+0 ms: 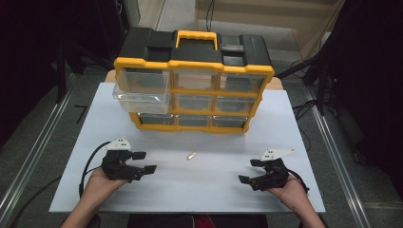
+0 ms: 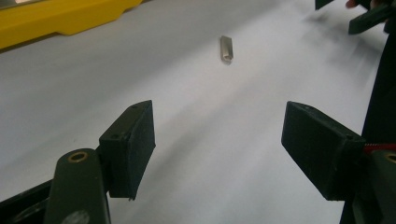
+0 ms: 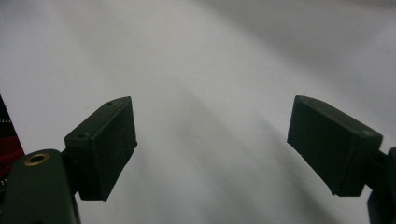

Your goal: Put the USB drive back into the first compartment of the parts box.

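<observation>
- The left gripper (image 1: 144,162) rests on the white table (image 1: 209,190), jaws wide, holding nothing
- The small metal piece (image 1: 191,155) lies between both grippers, before the yellow drawer box (image 1: 194,66)
- The right gripper (image 1: 251,171) gapes wide, empty

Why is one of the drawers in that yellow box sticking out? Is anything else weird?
The top left clear drawer of the yellow and black organizer is pulled out while the others sit flush. Also, a small metal piece lies loose on the white table, outside any drawer.
</observation>
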The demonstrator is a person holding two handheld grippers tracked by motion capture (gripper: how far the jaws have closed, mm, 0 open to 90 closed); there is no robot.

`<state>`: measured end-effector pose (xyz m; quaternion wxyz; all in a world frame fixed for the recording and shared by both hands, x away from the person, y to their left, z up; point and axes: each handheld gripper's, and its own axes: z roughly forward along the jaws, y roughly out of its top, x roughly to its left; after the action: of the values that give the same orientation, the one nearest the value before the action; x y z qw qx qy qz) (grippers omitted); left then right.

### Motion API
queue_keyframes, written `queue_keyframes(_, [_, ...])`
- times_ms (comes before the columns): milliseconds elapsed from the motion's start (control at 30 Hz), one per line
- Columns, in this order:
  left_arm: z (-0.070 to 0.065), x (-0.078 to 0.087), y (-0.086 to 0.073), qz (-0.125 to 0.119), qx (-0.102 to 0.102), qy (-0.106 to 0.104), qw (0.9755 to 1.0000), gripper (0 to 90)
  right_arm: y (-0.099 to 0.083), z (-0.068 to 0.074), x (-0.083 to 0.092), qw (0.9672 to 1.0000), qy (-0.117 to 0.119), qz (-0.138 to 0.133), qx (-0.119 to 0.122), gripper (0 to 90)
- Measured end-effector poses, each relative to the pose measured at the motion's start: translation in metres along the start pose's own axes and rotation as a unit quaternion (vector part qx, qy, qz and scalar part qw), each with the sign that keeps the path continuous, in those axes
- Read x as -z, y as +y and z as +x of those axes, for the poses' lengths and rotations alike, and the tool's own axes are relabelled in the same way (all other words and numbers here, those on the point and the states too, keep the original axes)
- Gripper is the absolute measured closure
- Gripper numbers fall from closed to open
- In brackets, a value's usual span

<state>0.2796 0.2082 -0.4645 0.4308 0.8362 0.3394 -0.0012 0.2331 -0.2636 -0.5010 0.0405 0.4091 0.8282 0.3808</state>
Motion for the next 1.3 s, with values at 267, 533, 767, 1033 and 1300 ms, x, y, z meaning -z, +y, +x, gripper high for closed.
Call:
queue_keyframes(267, [-0.0060, 0.0001, -0.0025, 0.024, -0.023, -0.005, 0.9994, 29.4, 0.0045, 0.0010, 0.0009, 0.9999, 0.006, -0.010, -0.002, 13.6])
queue_keyframes(533, [-0.0086, 0.0001, -0.0022, 0.033, -0.028, -0.012, 0.9990, 29.4, 0.0053, 0.0022, -0.0017, 0.9999, 0.010, -0.003, 0.001, 13.6])
queue_keyframes(767, [-0.0074, 0.0007, -0.0008, 0.027, -0.020, -0.015, 0.9993, 29.4, 0.0043, 0.0025, -0.0010, 1.0000, 0.009, -0.003, -0.001, 13.6])
queue_keyframes(1033, [-0.0062, -0.0017, 0.0008, 0.028, -0.023, -0.011, 0.9993, 29.4, 0.0022, 0.0025, -0.0016, 1.0000, 0.007, -0.002, -0.003, 13.6])
queue_keyframes(1300, [-0.0038, -0.0031, 0.0031, 0.021, -0.017, -0.009, 0.9996, 29.4, -0.0004, 0.0021, 0.0006, 1.0000, 0.007, -0.004, -0.005, 13.6])
